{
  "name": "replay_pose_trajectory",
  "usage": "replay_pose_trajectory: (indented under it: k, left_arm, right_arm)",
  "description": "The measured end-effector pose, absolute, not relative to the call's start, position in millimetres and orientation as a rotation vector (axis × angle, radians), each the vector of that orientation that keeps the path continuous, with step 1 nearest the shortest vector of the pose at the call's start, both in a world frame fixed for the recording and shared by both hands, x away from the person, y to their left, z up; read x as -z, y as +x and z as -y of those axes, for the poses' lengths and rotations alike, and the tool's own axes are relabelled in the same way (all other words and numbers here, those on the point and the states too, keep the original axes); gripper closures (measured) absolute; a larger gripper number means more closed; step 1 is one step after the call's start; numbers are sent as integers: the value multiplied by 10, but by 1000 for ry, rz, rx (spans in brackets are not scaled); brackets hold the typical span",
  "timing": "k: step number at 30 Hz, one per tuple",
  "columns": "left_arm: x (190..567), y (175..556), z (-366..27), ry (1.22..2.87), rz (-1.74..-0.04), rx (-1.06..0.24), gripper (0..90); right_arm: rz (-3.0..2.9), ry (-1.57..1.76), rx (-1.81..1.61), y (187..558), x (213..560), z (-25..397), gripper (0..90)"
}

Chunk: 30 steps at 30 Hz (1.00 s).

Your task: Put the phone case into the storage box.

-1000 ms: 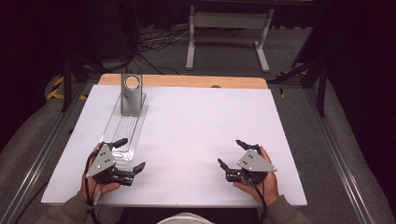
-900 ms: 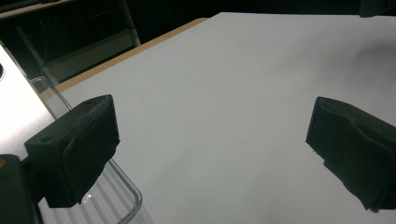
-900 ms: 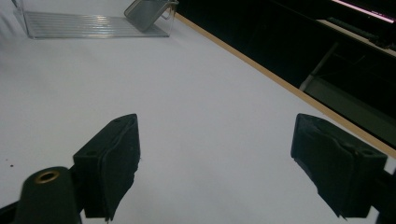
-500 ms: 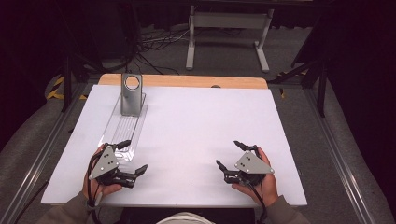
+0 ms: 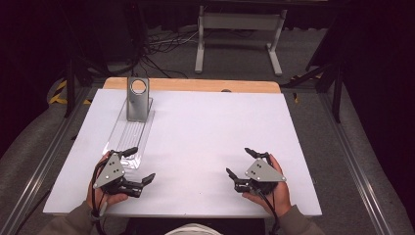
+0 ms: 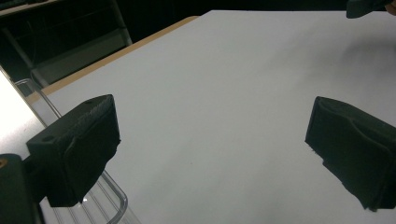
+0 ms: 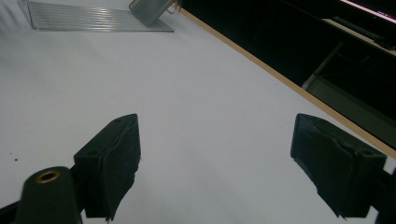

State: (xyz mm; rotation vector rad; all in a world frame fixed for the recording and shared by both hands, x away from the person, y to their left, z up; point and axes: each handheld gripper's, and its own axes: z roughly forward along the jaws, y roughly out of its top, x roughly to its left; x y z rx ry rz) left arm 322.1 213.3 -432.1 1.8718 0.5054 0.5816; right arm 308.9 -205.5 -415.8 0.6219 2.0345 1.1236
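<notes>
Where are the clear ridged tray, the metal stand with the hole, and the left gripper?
clear ridged tray (image 5: 128, 133), high view, ridged floor.
metal stand (image 5: 138, 99), high view, upright plate below its hole.
left gripper (image 5: 138, 165), high view, midway between its open fingers.

The white table (image 5: 210, 142) is evenly and brightly lit from above, while its surroundings fall into near-black. Shadows are soft. Close-up jaws look slightly blurred.

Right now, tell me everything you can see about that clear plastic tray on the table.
The clear tray is a long, shallow, see-through piece with a ribbed floor and rounded corners, lying flat on the white table along its left side. At its far end stands a grey metal bracket with a round hole, upright. The tray's near end lies beside the open left gripper; whether they touch is unclear.
</notes>
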Motion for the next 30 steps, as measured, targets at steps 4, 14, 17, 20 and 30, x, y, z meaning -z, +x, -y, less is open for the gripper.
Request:
replay_pose_trajectory:
  k: [4,14,17,20,30]
  left_arm:
    - [4325,3222,-2127,1877,-500,-587,38]
    - [4330,3227,-2115,1876,-499,-577,38]
    - [4330,3240,-2118,1886,-495,-576,39]
    - [4340,3242,-2112,1888,-501,-572,40]
    - [4331,3241,-2083,1884,-490,-587,45]
  right_arm:
    - [-2034,621,-1127,3085,4152,2057,175]
    - [-2047,610,-1115,3087,4166,2048,180]
    - [-2056,601,-1105,3087,4181,2041,182]
    - [-2055,602,-1109,3087,4177,2042,183]
    - [-2058,612,-1116,3093,4182,2059,187]
